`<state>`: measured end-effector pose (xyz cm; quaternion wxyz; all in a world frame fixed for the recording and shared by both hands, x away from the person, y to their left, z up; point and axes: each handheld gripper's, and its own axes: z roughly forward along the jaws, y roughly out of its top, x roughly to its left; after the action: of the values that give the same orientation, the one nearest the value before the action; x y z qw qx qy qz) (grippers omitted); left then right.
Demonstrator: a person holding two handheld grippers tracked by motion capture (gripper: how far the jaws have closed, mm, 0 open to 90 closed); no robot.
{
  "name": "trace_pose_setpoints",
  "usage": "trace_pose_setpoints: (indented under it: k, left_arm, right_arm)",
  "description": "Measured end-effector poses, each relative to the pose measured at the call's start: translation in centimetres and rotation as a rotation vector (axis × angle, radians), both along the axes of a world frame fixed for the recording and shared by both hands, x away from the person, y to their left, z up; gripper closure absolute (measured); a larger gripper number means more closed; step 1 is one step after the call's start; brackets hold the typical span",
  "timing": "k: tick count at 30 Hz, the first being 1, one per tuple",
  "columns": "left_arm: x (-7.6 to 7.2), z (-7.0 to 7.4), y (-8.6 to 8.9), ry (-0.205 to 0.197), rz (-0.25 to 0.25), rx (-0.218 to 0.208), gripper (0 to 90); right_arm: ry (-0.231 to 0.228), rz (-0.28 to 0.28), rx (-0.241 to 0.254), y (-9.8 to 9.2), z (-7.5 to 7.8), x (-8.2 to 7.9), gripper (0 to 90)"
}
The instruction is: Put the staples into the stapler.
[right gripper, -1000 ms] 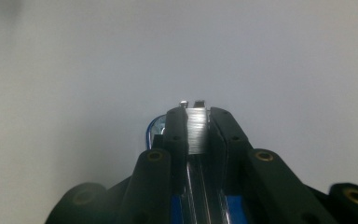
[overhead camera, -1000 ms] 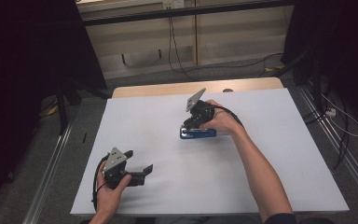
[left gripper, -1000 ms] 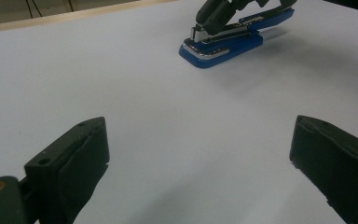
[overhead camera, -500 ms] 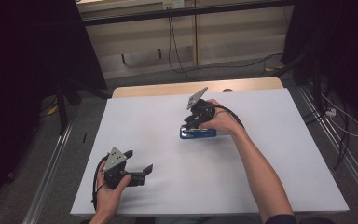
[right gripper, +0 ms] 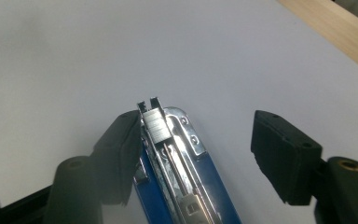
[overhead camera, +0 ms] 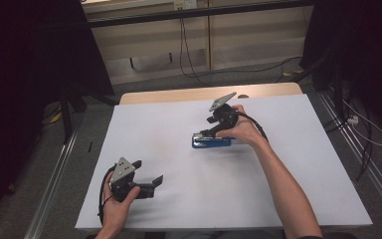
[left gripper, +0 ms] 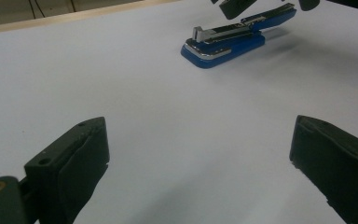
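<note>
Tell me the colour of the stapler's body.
Blue, with a silver metal staple channel; the stapler shows best in the left gripper view.

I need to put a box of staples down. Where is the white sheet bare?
Most of the white sheet is bare: the wide stretch between the left gripper and the blue stapler, and the right side past the forearm. It is crowded only at the stapler, where the right gripper, jaws just opened, straddles it.

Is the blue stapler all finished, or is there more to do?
Done: the blue stapler lies flat on the white table, its staple track showing. In hand: the right gripper has just been opening, one finger beside the stapler, the other clear. The left gripper waits open. What's left isn't clear.
</note>
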<state>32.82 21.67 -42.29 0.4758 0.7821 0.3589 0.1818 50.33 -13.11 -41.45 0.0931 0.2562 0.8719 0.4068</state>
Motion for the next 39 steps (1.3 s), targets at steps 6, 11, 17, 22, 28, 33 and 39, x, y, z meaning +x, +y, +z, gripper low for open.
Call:
trace_pose_setpoints:
  k: [6, 11, 17, 22, 28, 33, 39]
  left_arm:
    - [0.0, 0.0, 0.0, 0.000, 0.008, 0.000, 4.8]
    - [0.1, 0.0, 0.0, 0.000, 0.005, 0.001, 4.8]
    - [0.1, -0.1, 0.1, 0.002, 0.009, 0.002, 4.8]
    - [0.2, 0.0, 0.1, 0.003, 0.012, -0.001, 4.8]
    - [0.2, -0.1, 0.0, 0.004, 0.006, 0.005, 4.8]
    - [0.3, 0.0, 0.1, 0.007, 0.011, 0.003, 4.8]
    - [0.2, 0.1, 0.2, -0.002, 0.023, 0.000, 4.8]
  right_arm:
    - [0.008, -0.103, 0.046, -1.3, 0.1, -0.4, 17.0]
    - [-0.015, -0.171, 0.077, -2.2, 0.3, -0.9, 12.3]
    - [-0.017, -0.262, 0.123, -3.1, 0.4, -1.5, 9.3]
    - [-0.033, -0.360, 0.167, -4.2, 0.2, -2.1, 6.2]
    - [-0.070, -0.403, 0.161, -5.2, 0.0, -3.0, 5.1]
    - [-0.082, -0.448, 0.163, -5.9, 0.0, -4.1, 7.4]
    - [-0.081, -0.490, 0.168, -6.7, -0.2, -5.4, 7.2]
